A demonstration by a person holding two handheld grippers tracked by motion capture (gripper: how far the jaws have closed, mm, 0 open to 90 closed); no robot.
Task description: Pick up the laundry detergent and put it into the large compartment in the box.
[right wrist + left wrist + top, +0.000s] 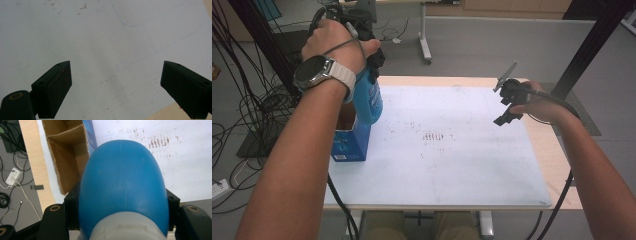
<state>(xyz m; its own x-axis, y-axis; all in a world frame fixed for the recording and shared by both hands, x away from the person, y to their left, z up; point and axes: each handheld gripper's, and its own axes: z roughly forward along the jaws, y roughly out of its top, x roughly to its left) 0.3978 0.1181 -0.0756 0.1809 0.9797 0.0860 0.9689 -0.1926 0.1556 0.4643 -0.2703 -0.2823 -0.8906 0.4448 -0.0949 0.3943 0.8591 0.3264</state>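
The left tongs (122,202) are clamped on a blue bottle (368,100), one jaw pressing each side of its rounded body, and they hold it in the air above the open top of a blue cardboard box (352,142) that stands at the left edge of the tabletop (447,165). In the left gripper view the bottle's smooth, glossy blue plastic swells wide between the jaws, with a pale grey band at its near end, and the box's plain brown inside shows beyond it. The right tongs (116,87) stand wide apart with nothing between them, hanging over the bare right part of the tabletop. A white, matte sheet covers most of the tabletop, speckled with small reddish-brown marks near its middle and faint blue pen lines; a light wooden edge frames it. The left wrist wears a watch (314,71) with a pale strap. Around the tabletop lies a grey floor with tangled black cables (242,115) on the left.
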